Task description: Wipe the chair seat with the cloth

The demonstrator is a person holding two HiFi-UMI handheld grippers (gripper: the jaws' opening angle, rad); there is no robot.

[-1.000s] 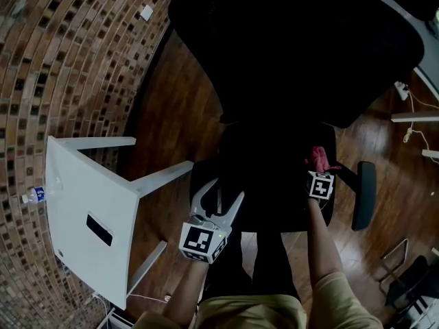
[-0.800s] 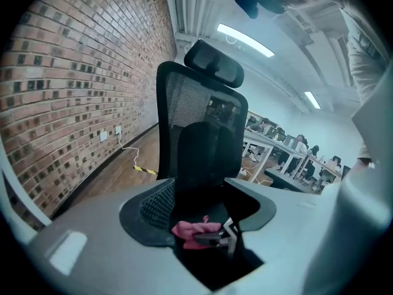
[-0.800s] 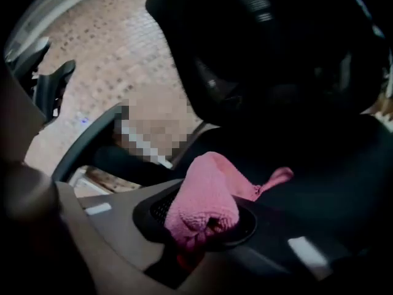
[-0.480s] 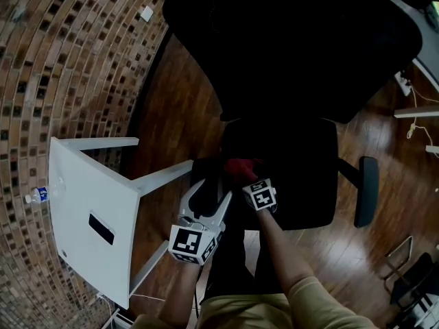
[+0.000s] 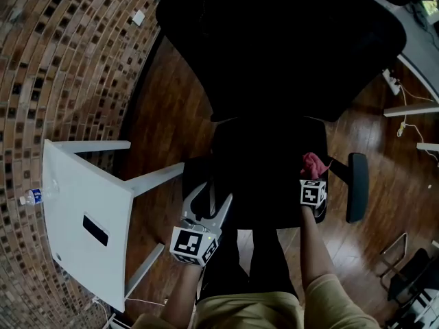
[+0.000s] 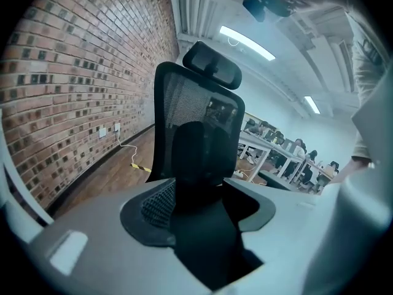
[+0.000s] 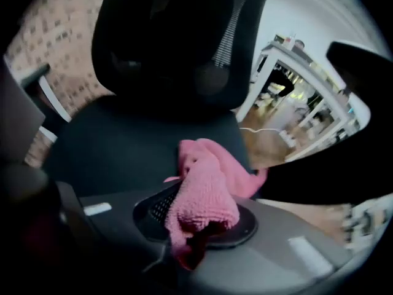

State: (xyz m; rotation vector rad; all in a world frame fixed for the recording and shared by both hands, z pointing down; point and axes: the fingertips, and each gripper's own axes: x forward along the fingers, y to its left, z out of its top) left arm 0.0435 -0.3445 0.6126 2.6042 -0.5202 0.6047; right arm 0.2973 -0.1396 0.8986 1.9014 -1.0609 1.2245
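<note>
A black office chair fills the head view, its seat (image 5: 264,173) dark below the tall backrest (image 5: 274,46). My right gripper (image 5: 312,175) is over the seat's right edge, shut on a pink cloth (image 5: 313,163) that rests on the seat. In the right gripper view the bunched cloth (image 7: 206,192) hangs out from between the shut jaws of the right gripper (image 7: 193,241), with the seat (image 7: 141,146) behind it. My left gripper (image 5: 208,199) is held open at the seat's front left corner with nothing in it. The left gripper view looks past the left gripper (image 6: 202,226) at the mesh backrest (image 6: 196,134).
A white table (image 5: 89,211) stands to the left on the wood floor (image 5: 171,115), with a small bottle (image 5: 31,196) past its far edge. A brick wall (image 5: 62,60) curves behind. The chair's right armrest (image 5: 357,187) sticks out beside my right gripper. My legs are below the seat.
The right gripper swept the cloth from the seat's right side across to its left, and has now come back to the right edge. The left gripper has barely moved.
</note>
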